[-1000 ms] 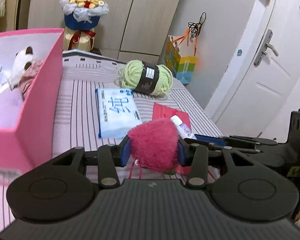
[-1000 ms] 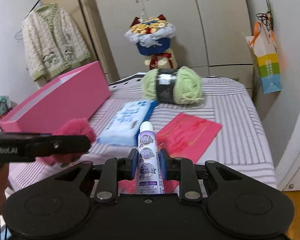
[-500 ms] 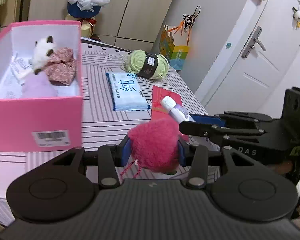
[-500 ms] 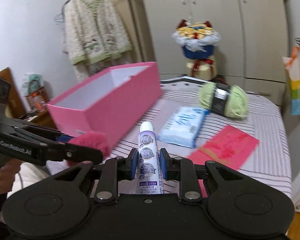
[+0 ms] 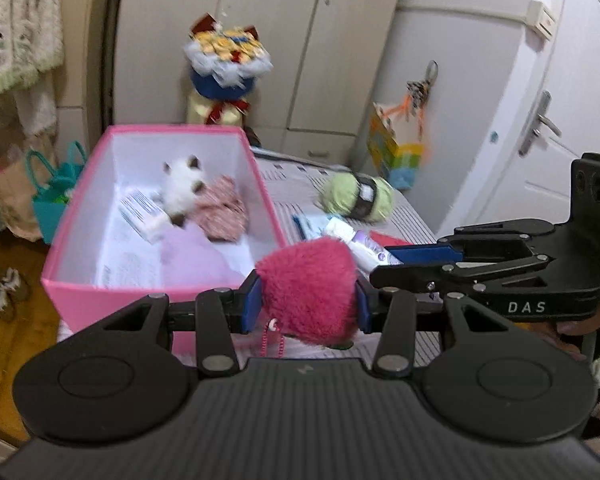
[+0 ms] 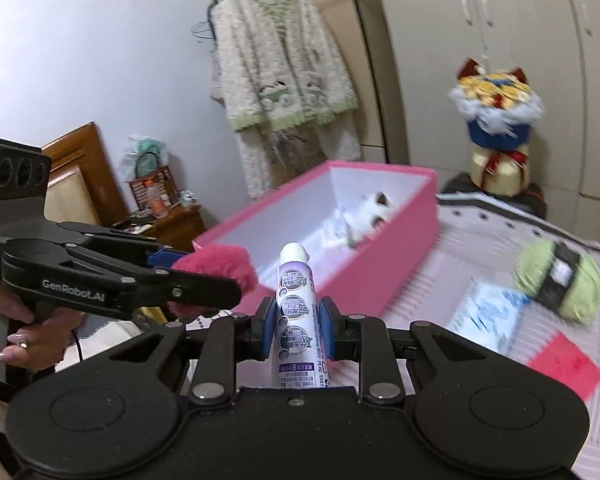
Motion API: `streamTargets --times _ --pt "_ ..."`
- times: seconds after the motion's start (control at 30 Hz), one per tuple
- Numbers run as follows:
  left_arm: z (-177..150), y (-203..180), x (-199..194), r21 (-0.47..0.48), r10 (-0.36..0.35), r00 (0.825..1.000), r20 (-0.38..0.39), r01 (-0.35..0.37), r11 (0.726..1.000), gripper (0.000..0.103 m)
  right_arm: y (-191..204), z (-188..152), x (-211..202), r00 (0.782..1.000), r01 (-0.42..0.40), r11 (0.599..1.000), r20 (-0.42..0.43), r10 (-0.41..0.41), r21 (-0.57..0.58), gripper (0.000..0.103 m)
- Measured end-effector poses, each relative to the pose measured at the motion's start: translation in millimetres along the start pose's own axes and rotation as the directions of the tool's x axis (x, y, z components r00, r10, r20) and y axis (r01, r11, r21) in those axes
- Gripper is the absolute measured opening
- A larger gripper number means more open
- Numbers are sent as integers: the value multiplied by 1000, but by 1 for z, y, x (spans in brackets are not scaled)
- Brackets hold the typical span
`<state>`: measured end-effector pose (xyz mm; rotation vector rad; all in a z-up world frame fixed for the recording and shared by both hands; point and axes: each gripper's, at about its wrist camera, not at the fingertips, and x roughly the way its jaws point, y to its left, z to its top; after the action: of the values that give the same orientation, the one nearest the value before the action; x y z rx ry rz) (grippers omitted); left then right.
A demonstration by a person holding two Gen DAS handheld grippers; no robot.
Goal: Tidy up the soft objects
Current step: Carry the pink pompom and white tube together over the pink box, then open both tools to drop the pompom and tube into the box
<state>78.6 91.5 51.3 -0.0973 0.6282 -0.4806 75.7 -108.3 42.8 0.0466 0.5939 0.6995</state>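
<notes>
My left gripper (image 5: 306, 304) is shut on a fluffy magenta pompom (image 5: 308, 284), held just outside the near right corner of the open pink box (image 5: 108, 300). My right gripper (image 6: 296, 334) is shut on a white and purple tube (image 6: 298, 312), cap pointing up. Seen from the left wrist view, the right gripper (image 5: 384, 258) comes in from the right, the tube (image 5: 356, 242) poking toward the box. In the right wrist view the left gripper (image 6: 240, 280) carries the pompom (image 6: 220, 268) before the pink box (image 6: 380, 264). A white plush cat (image 5: 180, 188) and a patterned cloth (image 5: 222, 210) lie inside.
A green yarn ball (image 5: 356, 198), a blue tissue pack (image 6: 488, 312) and a red envelope (image 6: 566, 368) lie on the striped bed (image 6: 460, 248). A flower bouquet (image 5: 226, 76) stands behind the box, wardrobe doors beyond. A hand (image 6: 24, 336) grips the left tool's handle.
Both grippers have risen and swung left toward the pink box, whose inside now shows. Each keeps its hold, the pompom in the left and the tube in the right.
</notes>
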Motion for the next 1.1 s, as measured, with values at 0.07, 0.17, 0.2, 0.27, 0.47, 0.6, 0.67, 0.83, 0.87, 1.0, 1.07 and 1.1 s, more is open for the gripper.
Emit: streamTargets --times 0.07,0.17,0.2,0.27,0.47,0.6,0.67,0.83,0.87,1.0,1.07,1.1 --pt "8 6 -2 -1 21 1000 23 -21 1000 44 3 13 10 1000 -8 1000 10 8 -11 28" --pt "20 18 -2 -2 46 998 53 -46 999 44 4 30 24 1000 -19 999 19 19 -30 28" --pt "25 24 1 -7 56 997 56 -56 998 44 4 34 29 1000 -21 999 20 22 -37 28" --pt "33 33 8 -15 93 994 58 -92 996 44 2 44 41 1000 -20 999 17 21 -45 28" --pt "55 66 51 -27 174 984 -27 -175 984 44 -8 76 94 999 9 996 -33 -13 -94 28" --pt "66 92 91 -31 207 970 -124 -212 977 44 -22 94 132 995 10 992 -97 -22 -123 28" --pt "68 103 107 -19 232 959 -161 -238 971 44 -29 101 152 991 3 988 -130 -24 -155 28" --pt "71 115 133 25 248 940 -233 -249 968 44 -39 112 194 974 -34 978 -225 -14 -206 28" --pt "70 113 137 52 263 936 -236 -258 965 44 -40 114 199 972 -36 975 -235 -17 -218 28" --pt "70 111 147 120 282 924 -259 -259 958 45 -42 115 218 961 -59 966 -275 -14 -253 28" --pt "70 110 152 134 285 920 -269 -257 957 45 -44 114 226 956 -66 963 -294 -14 -260 28" --pt "71 110 153 139 290 918 -271 -260 955 46 -45 114 230 953 -67 963 -302 -16 -262 28"
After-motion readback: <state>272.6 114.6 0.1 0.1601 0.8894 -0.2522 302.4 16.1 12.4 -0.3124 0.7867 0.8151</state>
